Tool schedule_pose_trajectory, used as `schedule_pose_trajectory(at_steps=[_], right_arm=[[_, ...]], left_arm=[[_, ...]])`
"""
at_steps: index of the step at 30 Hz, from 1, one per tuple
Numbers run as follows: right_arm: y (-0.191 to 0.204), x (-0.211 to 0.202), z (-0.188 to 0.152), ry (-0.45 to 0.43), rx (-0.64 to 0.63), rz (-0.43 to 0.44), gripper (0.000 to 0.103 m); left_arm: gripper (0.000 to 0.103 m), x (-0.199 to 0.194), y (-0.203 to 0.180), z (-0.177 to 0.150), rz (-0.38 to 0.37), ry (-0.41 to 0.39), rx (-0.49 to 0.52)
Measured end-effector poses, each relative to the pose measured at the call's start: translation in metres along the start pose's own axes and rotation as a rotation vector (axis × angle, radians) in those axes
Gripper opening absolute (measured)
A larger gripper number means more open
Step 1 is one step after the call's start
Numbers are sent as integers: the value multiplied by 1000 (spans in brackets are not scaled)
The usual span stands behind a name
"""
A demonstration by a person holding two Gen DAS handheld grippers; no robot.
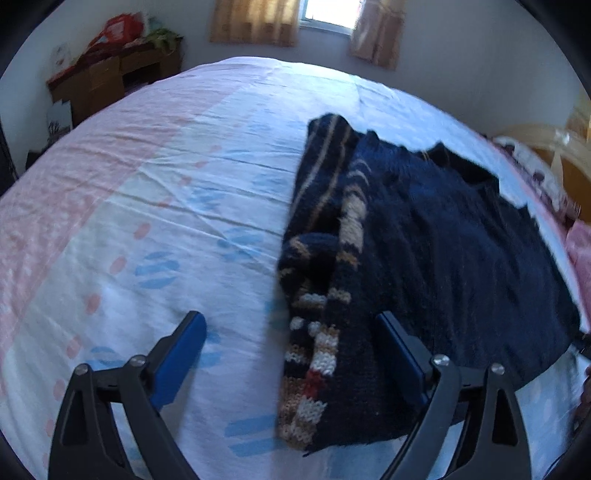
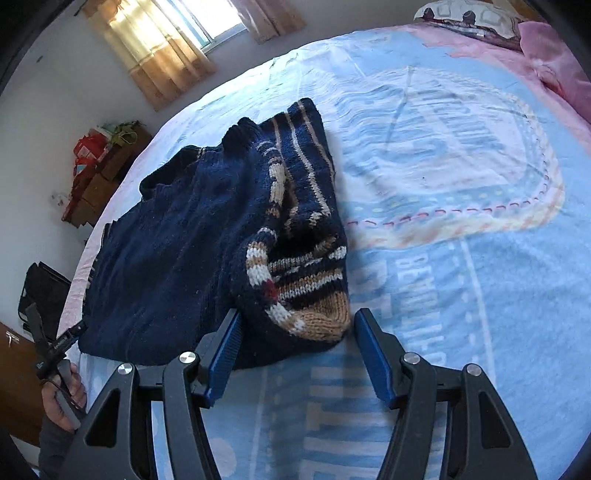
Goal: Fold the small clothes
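A navy knit sweater (image 1: 443, 251) with tan and white patterned bands lies folded on the bed sheet (image 1: 147, 221). My left gripper (image 1: 291, 328) stands wide open over its near left edge. One finger is over bare sheet and the other over the navy knit, with the patterned band (image 1: 321, 350) between them, not pinched. In the right wrist view the sweater (image 2: 166, 258) has a striped sleeve cuff (image 2: 317, 317) folded onto its near corner. My right gripper (image 2: 295, 328) straddles that cuff, which nearly fills the gap. Its jaws are open and the knit looks uncompressed.
The bed sheet (image 2: 461, 258) stretches wide to the right. Pink pillows (image 2: 554, 62) lie at the head end. A person's hand (image 2: 70, 387) holds the other gripper at the left edge. Boxes and red bags (image 1: 110, 66) stand by the wall under curtains (image 1: 255, 22).
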State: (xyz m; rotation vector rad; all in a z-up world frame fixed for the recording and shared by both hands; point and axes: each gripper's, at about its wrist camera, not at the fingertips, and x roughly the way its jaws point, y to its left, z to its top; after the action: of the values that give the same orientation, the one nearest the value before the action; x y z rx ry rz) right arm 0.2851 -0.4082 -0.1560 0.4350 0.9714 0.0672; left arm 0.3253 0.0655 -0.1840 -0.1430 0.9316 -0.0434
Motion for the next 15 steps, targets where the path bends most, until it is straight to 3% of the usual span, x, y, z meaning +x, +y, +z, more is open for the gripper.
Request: schedule_pose_trajectory(at_steps=[4, 5, 7, 9, 11, 15], right_arm=[[1, 1, -2, 4, -3, 11, 52], [1, 1, -2, 3, -5, 8, 46], [1, 2, -3, 5, -5, 15, 45], [0, 2, -3, 1, -5, 10, 41], [-1, 2, -3, 5, -7, 3, 37], [0, -1, -4, 21, -21, -13, 37]], left_arm=[[94, 1, -5, 1, 14, 2, 22], [89, 1, -5, 0, 5, -1, 21], [76, -4, -4, -2, -37, -14, 32], [56, -6, -6, -5, -63, -24, 50], [44, -8, -11, -6, -91, -25, 80], [46, -10, -14, -7, -81, -17, 100]])
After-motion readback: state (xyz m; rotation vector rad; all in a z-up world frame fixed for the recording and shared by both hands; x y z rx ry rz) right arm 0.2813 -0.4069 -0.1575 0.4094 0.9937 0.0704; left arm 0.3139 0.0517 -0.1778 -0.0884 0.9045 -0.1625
